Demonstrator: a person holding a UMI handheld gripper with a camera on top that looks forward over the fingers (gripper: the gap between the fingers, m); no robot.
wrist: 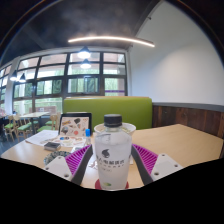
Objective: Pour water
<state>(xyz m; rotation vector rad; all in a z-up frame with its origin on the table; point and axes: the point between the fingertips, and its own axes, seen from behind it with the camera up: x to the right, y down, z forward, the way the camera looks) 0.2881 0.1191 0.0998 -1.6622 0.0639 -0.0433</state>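
Starting at the left, we see papers or a booklet lying flat on the wooden table, and just behind them a small framed picture or tablet propped upright, well clear of our working space. Beyond those stand chairs and a row of large windows.

Moving to the middle, our gripper has the water bottle between its two fingers. The purple pads sit tight against the clear plastic sides, with no gap that we can make out on either side, so we judge the fingers closed on the bottle about mid-body. The bottle is upright, its dark cap on top and a printed label facing us. We think it is held at the waist so that it can be tipped later without slipping. The cap looks in place, which would have to come off before any water flows.

Behind the bottle runs a green bench back. To the right the tabletop stretches bare toward a pale wall. We see no cup or glass, so we cannot say where the water is meant to go.
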